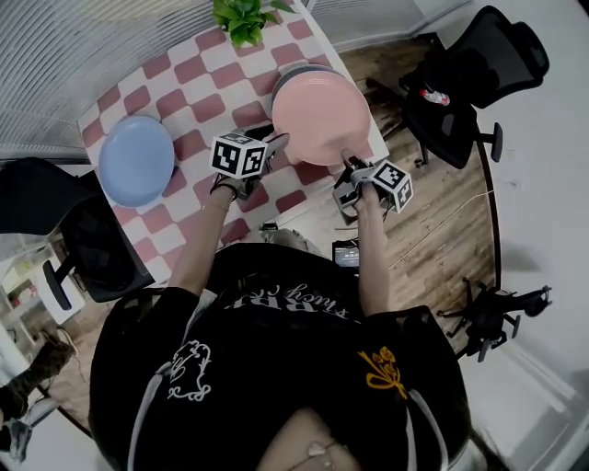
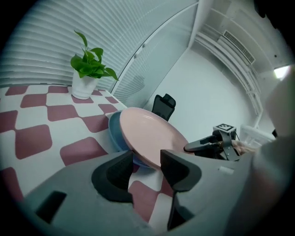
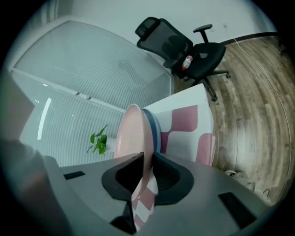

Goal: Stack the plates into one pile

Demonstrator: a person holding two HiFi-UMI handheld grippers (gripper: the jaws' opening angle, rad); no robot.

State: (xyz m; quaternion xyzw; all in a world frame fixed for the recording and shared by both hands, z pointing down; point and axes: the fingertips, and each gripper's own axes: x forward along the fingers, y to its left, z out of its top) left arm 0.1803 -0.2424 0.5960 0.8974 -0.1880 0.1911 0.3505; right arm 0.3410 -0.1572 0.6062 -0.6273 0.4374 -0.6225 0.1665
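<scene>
A pink plate [image 1: 320,115] lies on a darker blue-grey plate [image 1: 297,73] at the right end of the checkered table [image 1: 198,106]. A light blue plate [image 1: 136,159] sits alone at the left end. My right gripper [image 1: 350,164] is at the pink plate's near right rim; in the right gripper view [image 3: 146,159] its jaws are pinched on that rim [image 3: 131,133], with the darker plate [image 3: 155,130] behind. My left gripper [image 1: 276,143] is at the pile's near left edge. Its jaws [image 2: 147,161] stand apart, with the pink plate [image 2: 150,133] and the blue-grey plate [image 2: 115,131] just beyond the gap.
A potted plant [image 1: 244,17] stands at the table's far edge. A black office chair [image 1: 460,101] is on the wooden floor to the right, and another dark chair [image 1: 92,239] is at the left. A black stand [image 1: 488,317] is on the floor at lower right.
</scene>
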